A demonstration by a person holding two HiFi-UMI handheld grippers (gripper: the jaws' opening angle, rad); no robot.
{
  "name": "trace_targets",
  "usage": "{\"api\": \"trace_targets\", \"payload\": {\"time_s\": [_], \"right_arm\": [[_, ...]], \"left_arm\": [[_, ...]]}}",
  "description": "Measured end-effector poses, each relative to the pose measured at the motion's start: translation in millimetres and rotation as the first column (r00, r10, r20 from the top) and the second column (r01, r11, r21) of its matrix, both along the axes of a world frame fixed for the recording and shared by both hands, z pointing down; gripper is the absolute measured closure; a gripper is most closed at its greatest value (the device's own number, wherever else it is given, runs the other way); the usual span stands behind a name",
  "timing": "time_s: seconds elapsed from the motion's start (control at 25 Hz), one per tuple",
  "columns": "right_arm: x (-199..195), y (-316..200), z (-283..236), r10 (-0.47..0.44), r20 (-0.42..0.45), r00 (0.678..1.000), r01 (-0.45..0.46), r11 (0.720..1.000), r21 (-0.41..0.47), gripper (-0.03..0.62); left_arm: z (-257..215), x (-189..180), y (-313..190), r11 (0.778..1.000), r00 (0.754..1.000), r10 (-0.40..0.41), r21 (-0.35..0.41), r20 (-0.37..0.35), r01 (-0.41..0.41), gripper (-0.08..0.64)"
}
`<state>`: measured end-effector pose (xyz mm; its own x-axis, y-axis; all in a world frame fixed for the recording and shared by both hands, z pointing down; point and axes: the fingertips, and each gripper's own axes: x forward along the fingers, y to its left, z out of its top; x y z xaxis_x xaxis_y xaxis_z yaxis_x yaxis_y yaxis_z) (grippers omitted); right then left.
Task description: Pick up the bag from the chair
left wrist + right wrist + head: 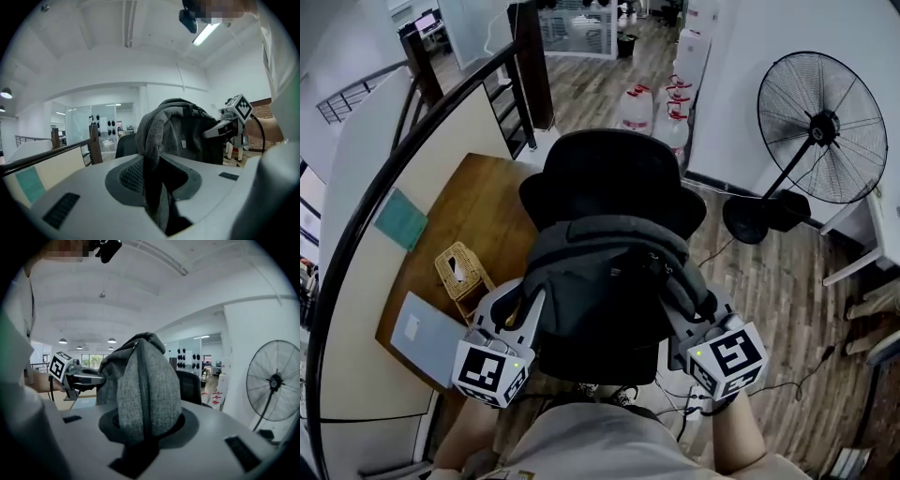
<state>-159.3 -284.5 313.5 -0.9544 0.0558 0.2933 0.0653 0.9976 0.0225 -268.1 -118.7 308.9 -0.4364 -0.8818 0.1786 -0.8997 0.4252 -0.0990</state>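
Wood-plank flooring (787, 281) spread under the whole scene, with a wooden desk (478, 202) against the curved partition on the left and a big standing fan (821, 127) off to the right. Just ahead of the person stood a black office chair (614, 178), and the grey bag (600, 281) hung over it between the two tools; whether it touched the seat could not be told. Both forearms were drawn in close to the body, bare below a light shirt, and aimed forward so the tools flanked the bag, one at each side. The left gripper (530, 302) had its jaws pressed together on a fold of the bag's grey fabric (151, 154), which rose out of the jaw mouth. The right gripper (680, 314) was likewise clamped on the bag's other side, where a zipped panel (143, 390) stood up from between its jaws. Each tool showed in the other's camera, reaching into the bag at about the same height. On the desk lay a pale blue sheet (427, 337), a teal sheet (400, 219) and a small wicker box (459, 270).
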Motion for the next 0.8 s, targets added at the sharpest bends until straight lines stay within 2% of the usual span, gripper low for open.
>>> {"api": "trace_targets", "payload": {"time_s": [0.8], "right_arm": [[29,9,-7,0.047,0.002,0.999,-0.047,0.999,0.009,0.477]], "left_arm": [[-6,21,3,0.999,0.999,0.052,0.002,-0.015,-0.052,0.479]]}}
